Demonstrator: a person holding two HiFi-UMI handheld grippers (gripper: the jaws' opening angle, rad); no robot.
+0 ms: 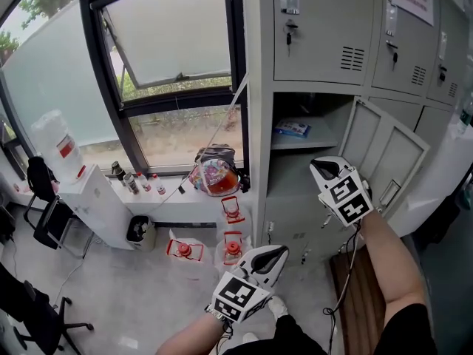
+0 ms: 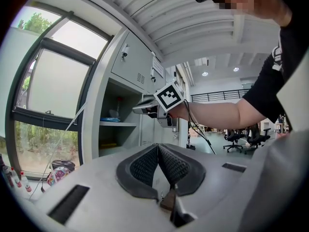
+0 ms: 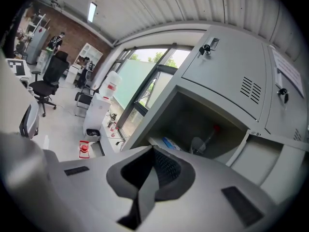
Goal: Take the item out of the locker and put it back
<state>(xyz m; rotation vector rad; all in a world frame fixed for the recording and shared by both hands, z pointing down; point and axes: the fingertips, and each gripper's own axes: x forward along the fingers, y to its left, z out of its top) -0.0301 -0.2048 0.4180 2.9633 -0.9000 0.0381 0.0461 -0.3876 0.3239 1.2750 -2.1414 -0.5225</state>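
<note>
The open locker compartment [image 1: 310, 106] holds a blue packet [image 1: 293, 129] lying on its shelf. My right gripper [image 1: 327, 170] hovers in front of the compartment, just below shelf level, its jaws shut with nothing between them. In the right gripper view the gripper [image 3: 153, 150] points at the blue packet [image 3: 170, 143] inside. My left gripper [image 1: 272, 256] hangs low, left of the locker, shut and holding nothing. The left gripper view, over its own shut jaws [image 2: 157, 146], shows the right gripper [image 2: 145, 108] beside the shelf with the blue packet [image 2: 110, 119].
The locker door [image 1: 386, 154] stands swung open to the right of the right gripper. A colourful bag [image 1: 216, 172] sits on the window ledge. Red-capped water jugs [image 1: 185, 251] and a bin [image 1: 140, 230] stand on the floor below. Shut lockers [image 1: 325, 28] line the wall above.
</note>
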